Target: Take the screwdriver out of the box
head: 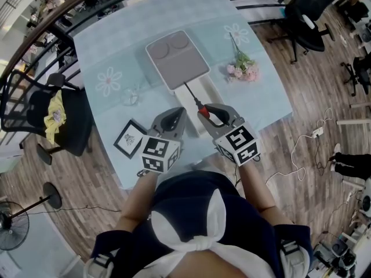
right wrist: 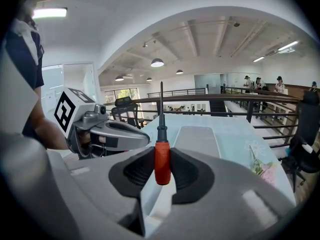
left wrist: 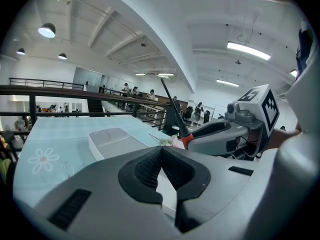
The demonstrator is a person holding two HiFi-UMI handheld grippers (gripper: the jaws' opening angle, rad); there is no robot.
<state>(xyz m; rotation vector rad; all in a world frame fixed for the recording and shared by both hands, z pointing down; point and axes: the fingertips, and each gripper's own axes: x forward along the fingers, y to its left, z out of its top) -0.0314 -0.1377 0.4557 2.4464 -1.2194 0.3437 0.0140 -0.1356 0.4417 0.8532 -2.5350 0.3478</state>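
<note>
**Screwdriver held in right tool, above the open box**

Right tool (right wrist: 162, 156): jaws partly closed, with both pads pressed on the red handle of the screwdriver (right wrist: 161, 134). The handle sits between the pads. The black collar and thin shaft run out past the fingertips, away from the person.

In the left gripper view the shaft slants upward, free in the air, and touches nothing.

From the head view the right tool (head: 210, 113) is over the near part of the white box (head: 211, 91). The box is long, open-topped and lies on the counter (head: 116, 51). The shaft reaches over the box toward the grey tray (head: 177, 59). Its tip ends near the tray's near edge.

Left tool (left wrist: 161, 151): fingertips together, nothing between them. It is just beside the right tool, at the box's left side (head: 174, 117). Whether it touches the box cannot be told.

Other items on the counter:
- The grey tray has two round dents and a pale rim, and touches or nearly touches the far end of the box.
- A small bouquet of pink flowers (head: 243, 68) lies to the right of the tray, apart from it.
- A black-framed card (head: 130, 138) lies at the near left edge, beside the left tool.

The counter cloth is light blue with a printed flower pattern.
</note>
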